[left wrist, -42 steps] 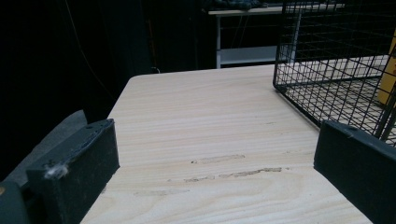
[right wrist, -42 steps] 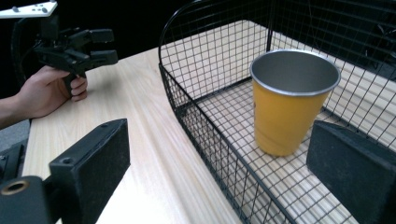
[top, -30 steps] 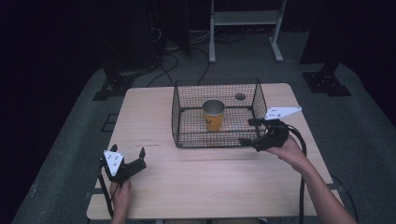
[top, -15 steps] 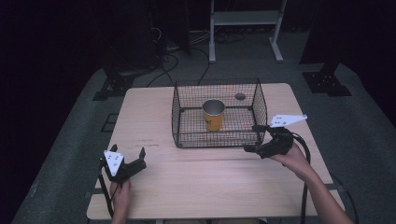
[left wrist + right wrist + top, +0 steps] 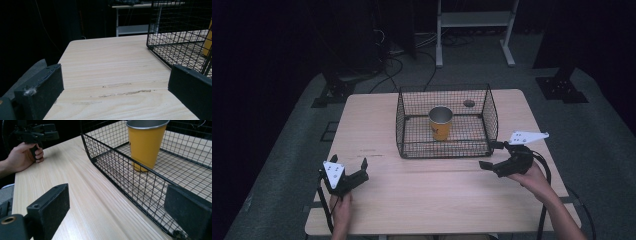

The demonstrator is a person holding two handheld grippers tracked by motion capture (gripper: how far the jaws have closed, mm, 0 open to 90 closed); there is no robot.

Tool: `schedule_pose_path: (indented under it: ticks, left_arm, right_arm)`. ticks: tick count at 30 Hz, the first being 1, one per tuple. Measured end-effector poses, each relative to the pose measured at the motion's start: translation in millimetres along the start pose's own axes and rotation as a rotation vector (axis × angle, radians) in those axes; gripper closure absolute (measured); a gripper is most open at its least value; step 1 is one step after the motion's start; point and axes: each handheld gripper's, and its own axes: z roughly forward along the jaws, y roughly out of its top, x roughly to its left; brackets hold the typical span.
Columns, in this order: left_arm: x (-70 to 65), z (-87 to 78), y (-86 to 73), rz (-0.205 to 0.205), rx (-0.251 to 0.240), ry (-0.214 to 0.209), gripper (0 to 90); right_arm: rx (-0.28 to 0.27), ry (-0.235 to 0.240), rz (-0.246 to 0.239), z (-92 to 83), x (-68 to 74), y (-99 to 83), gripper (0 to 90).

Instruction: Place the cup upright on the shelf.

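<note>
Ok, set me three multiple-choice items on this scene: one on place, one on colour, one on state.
1. Where is the cup?
A. inside the wire basket
B. on the table outside the basket
C. in the right gripper

2. What colour is the cup's outside?
A. blue
B. yellow
C. white

3. How does the left gripper stand?
A. shut on the cup
B. shut on the basket's rim
C. open, holding nothing

Answers: 1 A, the cup stands upright on the basket's floor; 2 B, the right gripper view shows a yellow wall under a grey rim; 3 C, the left gripper view shows its jaws wide apart over bare wood.
</note>
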Motion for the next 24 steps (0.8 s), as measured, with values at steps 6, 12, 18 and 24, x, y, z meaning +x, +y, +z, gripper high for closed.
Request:
schedule_pose_path:
  ticks: [6, 12, 18, 24]
  left_arm:
    - [0.1, 0.0, 0.0, -0.001, 0.0, 0.001, 0.0]
    - [0.3, 0.0, -0.1, -0.002, 0.0, 0.0, 0.0]
    - [0.2, 0.0, -0.1, -0.001, 0.0, 0.001, 0.0]
    - [0.2, 0.1, 0.0, 0.0, 0.0, 0.001, 0.0]
  right_arm:
    - [-0.006, -0.009, 0.01, -5.4, 0.4, -5.5, 5.7]
    - [-0.004, -0.017, 0.013, -7.9, 1.1, -14.0, 5.7]
    - [0.001, -0.022, 0.027, -10.6, 1.9, -23.5, 5.7]
    - [-0.014, -0.026, 0.037, -16.7, 2.3, -28.3, 5.7]
